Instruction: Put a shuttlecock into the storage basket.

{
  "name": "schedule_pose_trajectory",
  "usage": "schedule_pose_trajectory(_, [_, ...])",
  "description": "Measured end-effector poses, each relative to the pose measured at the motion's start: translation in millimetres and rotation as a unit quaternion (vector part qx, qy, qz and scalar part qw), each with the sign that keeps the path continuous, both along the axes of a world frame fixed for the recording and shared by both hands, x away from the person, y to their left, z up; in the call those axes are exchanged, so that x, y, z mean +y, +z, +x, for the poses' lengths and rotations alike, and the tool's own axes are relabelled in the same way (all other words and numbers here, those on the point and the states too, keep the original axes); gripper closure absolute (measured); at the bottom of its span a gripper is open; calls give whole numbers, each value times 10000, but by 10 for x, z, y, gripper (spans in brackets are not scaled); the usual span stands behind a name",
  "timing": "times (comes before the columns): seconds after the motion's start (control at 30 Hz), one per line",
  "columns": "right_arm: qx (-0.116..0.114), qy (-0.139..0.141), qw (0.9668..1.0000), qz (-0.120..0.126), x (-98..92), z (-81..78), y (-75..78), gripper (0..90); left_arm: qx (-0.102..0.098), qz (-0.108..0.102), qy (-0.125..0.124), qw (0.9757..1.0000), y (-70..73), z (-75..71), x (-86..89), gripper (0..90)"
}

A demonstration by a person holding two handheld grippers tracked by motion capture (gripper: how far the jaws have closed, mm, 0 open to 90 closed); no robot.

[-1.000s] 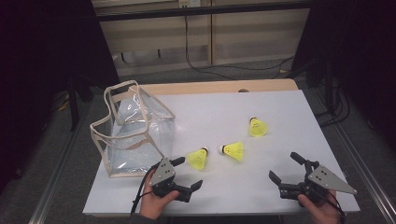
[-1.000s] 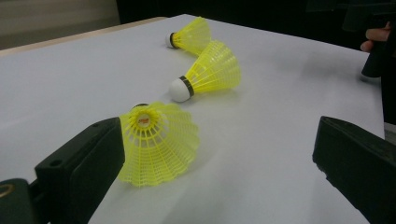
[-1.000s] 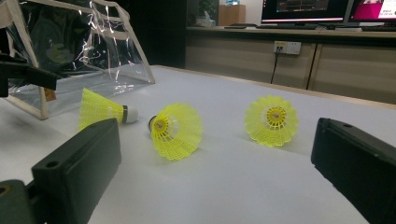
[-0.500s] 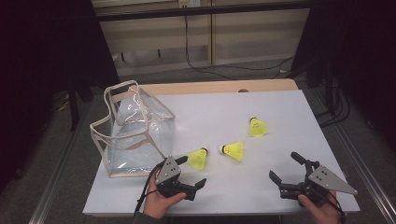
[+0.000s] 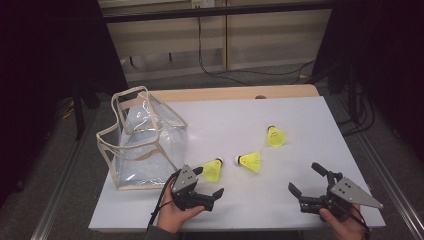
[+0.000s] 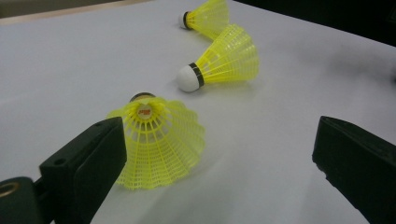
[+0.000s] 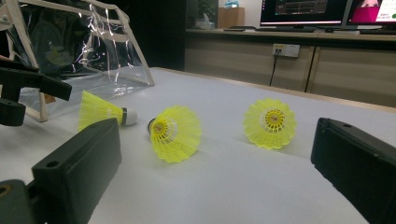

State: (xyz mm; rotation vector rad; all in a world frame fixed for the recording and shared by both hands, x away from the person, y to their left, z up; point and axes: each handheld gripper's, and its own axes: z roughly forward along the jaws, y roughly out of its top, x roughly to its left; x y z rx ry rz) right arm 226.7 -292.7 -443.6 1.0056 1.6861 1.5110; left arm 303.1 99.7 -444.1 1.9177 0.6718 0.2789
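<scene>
Our left gripper (image 5: 209, 184) has its jaws spread wide around the nearest shuttlecock (image 6: 156, 140), which lies on the white table (image 5: 300, 120) just beside the clear bag (image 5: 142, 137); one jaw is close against its skirt. We judge it feather-light and springy, its mesh skirt easily crushed, so we'd pinch gently near the cork. Our right gripper (image 5: 305, 181) rests open, well apart.

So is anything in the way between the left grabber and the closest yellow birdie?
No. The left gripper is open, and the nearest shuttlecock lies on the bare white table just past its jaws, close by one of them. The other two shuttlecocks lie farther off.
</scene>
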Motion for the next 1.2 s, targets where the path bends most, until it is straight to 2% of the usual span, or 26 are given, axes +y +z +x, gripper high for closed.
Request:
schedule_pose_trajectory(0.23, [-2,2,10000,20,1,0,1,14,255,99,50,9996,-10,17,-56,49])
schedule_pose_trajectory(0.43, [-8,-2,10000,3,-1,0,3,14,307,251,99,9992,-28,42,-84,71])
schedule_pose_trajectory(0.5, [-6,-3,10000,11,-1,0,3,14,347,215,152,9990,-35,45,-98,78])
schedule_pose_trajectory(0.83, [-4,-4,10000,21,0,-2,5,14,448,404,315,9977,-64,87,-153,113])
schedule_pose_trajectory(0.97, [-11,0,10000,27,-3,0,4,14,447,399,358,9976,-81,103,-177,124])
schedule_pose_trajectory(1.03, [-10,0,10000,28,-3,-1,3,14,481,477,382,9970,-83,117,-182,128])
schedule_pose_trajectory(1.2, [-15,4,10000,33,-3,0,4,14,497,448,465,9967,-86,138,-193,148])
